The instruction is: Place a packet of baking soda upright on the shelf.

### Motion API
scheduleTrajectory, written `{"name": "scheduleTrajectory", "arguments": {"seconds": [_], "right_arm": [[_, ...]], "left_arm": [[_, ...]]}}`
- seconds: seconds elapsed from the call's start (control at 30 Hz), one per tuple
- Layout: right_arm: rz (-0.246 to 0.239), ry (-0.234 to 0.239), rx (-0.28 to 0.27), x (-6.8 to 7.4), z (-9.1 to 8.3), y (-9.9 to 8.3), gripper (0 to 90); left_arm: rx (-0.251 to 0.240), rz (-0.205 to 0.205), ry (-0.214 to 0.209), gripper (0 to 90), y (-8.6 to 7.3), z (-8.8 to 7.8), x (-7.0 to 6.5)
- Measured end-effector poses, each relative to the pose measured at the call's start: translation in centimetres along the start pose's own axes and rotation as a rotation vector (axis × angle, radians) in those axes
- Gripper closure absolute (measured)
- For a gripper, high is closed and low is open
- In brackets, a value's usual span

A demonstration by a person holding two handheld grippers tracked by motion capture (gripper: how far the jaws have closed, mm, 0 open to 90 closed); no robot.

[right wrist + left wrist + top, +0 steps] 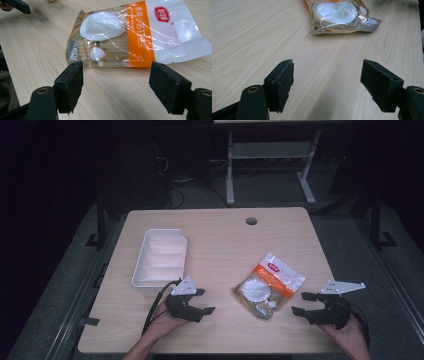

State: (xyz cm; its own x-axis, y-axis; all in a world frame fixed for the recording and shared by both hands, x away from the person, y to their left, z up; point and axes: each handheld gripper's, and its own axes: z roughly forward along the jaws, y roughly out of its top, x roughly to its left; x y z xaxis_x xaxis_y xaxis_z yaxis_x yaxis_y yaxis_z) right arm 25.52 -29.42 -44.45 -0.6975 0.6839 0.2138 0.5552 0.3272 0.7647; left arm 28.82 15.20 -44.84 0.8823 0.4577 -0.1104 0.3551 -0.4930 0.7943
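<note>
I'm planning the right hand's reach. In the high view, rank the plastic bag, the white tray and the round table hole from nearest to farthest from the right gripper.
From the right gripper:
1. Plastic bag, just to its left on the table.
2. Round table hole, near the far edge.
3. White tray, far across on the left side.

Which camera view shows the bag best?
The right gripper view: the bag lies close and nearly whole, with its orange band, red logo and white contents clear. The high view shows the whole bag on the table, but small. The left gripper view catches one end of it, cut off at the top.
</note>
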Motion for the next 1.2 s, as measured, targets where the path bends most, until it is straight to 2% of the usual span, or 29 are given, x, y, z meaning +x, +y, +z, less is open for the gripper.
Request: {"name": "scheduleTrajectory", "arguments": {"seconds": [0.23, 0.33, 0.47, 0.57, 0.8, 0.9, 0.97, 1.03, 1.13, 1.2], "right_arm": [[0.006, -0.029, -0.005, 0.1, 0.0, 0.0, 24.8], [0.012, -0.040, -0.006, 0.1, 0.0, 0.0, 24.8], [0.018, -0.057, -0.021, -0.1, -0.3, 0.0, 24.8], [0.023, -0.071, -0.025, -0.5, -0.4, 0.0, 24.8], [0.026, -0.087, -0.022, -0.6, -0.5, 0.0, 24.8], [0.031, -0.103, -0.013, -0.6, -0.4, 0.0, 24.9], [0.027, -0.110, -0.013, -0.6, -0.3, 0.1, 25.0], [0.031, -0.118, -0.012, -0.5, -0.3, 0.2, 25.1], [0.042, -0.134, -0.008, -0.6, -0.1, 0.2, 25.3], [0.052, -0.145, -0.006, -0.8, -0.1, 0.3, 25.3]], "left_arm": [[-0.011, 0.000, -0.005, 30.9, 0.6, -0.2, -0.2], [-0.032, -0.006, -0.006, 35.7, 1.0, -0.2, -0.2], [-0.021, -0.018, -0.025, 43.9, 2.0, 0.3, -0.2], [-0.016, -0.047, -0.066, 51.9, 2.9, 1.1, 0.0], [0.036, 0.003, -0.077, 66.1, 5.2, 3.1, -0.4], [0.045, 0.016, -0.083, 72.3, 5.9, 3.7, -0.6], [0.068, 0.036, -0.090, 75.4, 6.9, 4.8, -0.6], [0.075, 0.034, -0.092, 79.5, 7.2, 5.2, -0.5], [0.113, 0.044, -0.091, 83.7, 8.1, 6.9, -0.2], [0.119, 0.045, -0.088, 84.4, 8.4, 7.2, -0.2]]}}
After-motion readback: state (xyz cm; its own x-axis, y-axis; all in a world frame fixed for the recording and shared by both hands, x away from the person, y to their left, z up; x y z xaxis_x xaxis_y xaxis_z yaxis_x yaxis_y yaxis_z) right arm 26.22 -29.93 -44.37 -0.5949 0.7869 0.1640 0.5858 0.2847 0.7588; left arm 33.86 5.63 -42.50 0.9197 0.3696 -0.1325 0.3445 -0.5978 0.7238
